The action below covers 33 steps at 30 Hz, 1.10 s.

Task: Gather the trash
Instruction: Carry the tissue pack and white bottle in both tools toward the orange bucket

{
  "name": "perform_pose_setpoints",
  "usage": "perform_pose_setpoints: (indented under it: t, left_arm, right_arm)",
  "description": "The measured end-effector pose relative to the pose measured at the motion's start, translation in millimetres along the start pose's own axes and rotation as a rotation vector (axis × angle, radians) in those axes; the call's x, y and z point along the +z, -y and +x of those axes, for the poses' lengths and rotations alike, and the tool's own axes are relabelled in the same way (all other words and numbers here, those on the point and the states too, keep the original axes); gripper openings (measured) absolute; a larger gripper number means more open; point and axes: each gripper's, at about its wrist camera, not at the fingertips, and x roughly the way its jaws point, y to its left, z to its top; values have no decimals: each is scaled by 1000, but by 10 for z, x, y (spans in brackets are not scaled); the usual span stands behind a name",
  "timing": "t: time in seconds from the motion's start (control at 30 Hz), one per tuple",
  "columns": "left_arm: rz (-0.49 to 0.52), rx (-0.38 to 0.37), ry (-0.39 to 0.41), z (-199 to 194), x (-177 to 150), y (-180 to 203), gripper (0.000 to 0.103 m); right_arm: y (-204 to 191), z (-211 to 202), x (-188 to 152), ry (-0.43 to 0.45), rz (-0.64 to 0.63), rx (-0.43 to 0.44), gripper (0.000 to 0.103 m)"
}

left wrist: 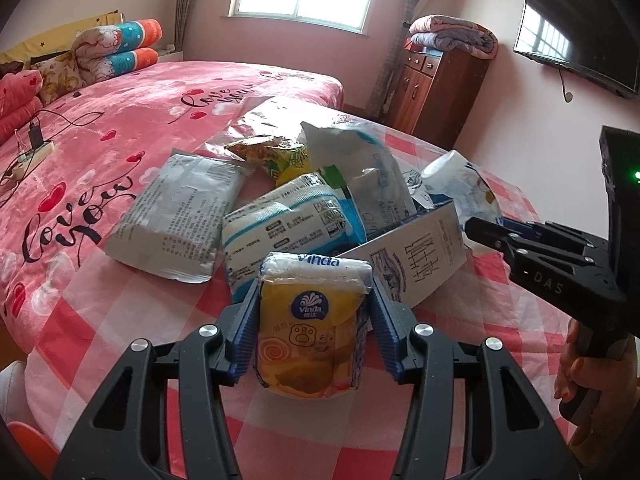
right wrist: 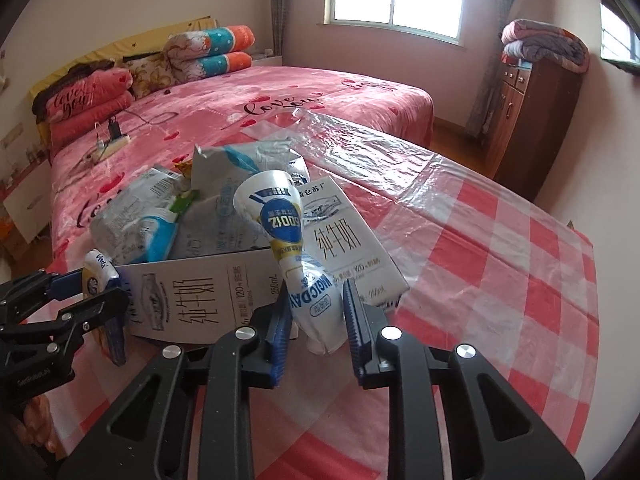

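Note:
A heap of trash lies on a table with a red-and-white checked cloth (left wrist: 100, 320). My left gripper (left wrist: 312, 320) is shut on a yellow Vinda tissue pack (left wrist: 312, 320) at the heap's near edge. It also shows in the right wrist view (right wrist: 98, 276). My right gripper (right wrist: 316, 312) is shut on a crumpled white and blue wrapper (right wrist: 312, 304), whose cone-shaped top (right wrist: 268, 204) stands up. The same gripper shows in the left wrist view (left wrist: 480, 232) at the right. A white milk carton (left wrist: 408, 264) lies between both grippers, also seen in the right wrist view (right wrist: 192, 300).
A silver pouch (left wrist: 176, 216), a blue-white tissue pack (left wrist: 288, 224), a yellow snack bag (left wrist: 276, 152) and a white torn bag (left wrist: 360, 160) lie in the heap. A clear plastic sheet (right wrist: 380, 148) lies behind. A pink bed (left wrist: 140, 100) and wooden cabinet (left wrist: 436, 92) stand beyond.

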Motion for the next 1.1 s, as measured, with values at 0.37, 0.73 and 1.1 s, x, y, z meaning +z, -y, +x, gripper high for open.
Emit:
perform_pose_setpoints:
  t: [0.37, 0.73, 1.1]
  left_arm:
    - [-4, -17, 19, -243, -93, -70, 53]
    - [-11, -36, 30, -515, -250, -134, 53]
    - [-7, -35, 35, -750, -442, -296, 53]
  right_arm:
    - [4, -408, -319, 35, 109, -7, 26]
    - [-50, -799, -614, 45, 220, 55, 26]
    - [-284, -1042, -912, 7, 220, 111, 26]
